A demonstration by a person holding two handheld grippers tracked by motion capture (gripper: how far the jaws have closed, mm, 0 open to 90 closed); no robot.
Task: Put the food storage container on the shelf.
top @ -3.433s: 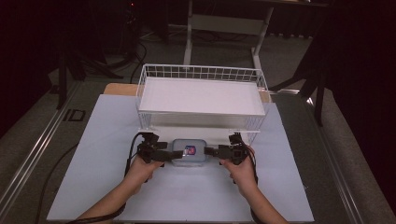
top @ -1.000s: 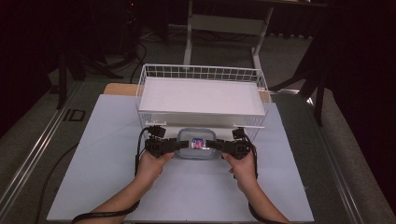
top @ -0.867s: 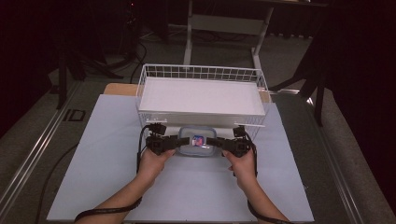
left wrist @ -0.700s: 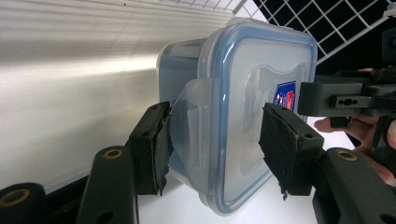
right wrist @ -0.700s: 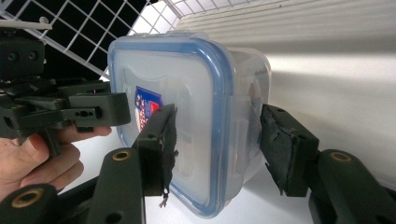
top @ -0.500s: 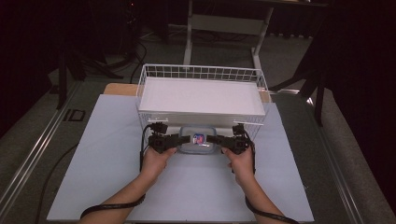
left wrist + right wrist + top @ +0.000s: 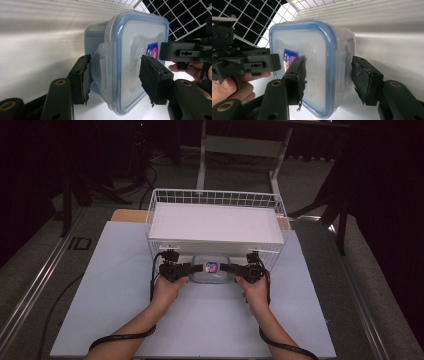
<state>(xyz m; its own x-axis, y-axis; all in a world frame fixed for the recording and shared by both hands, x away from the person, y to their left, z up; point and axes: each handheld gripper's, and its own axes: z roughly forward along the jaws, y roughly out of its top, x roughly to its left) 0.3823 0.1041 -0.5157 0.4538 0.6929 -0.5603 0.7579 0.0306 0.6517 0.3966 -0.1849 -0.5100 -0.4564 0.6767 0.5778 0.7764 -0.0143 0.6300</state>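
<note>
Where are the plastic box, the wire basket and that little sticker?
plastic box [image 7: 125, 50], left gripper view, middle of lid.
wire basket [image 7: 215, 197], high view, far wall.
sticker [image 7: 290, 60], right gripper view, its visible part.

Since the earliest frame, you have carried the lidded plastic box [image 7: 212, 269] forward across the worktop [image 7: 115, 285], away from you, until it sits against the front wall of the wire basket [image 7: 165, 240]. Your left gripper [image 7: 196, 268] and right gripper [image 7: 226, 268] have travelled with it, one clamped on each end, and both hands and forearms now reach farther forward.
</note>
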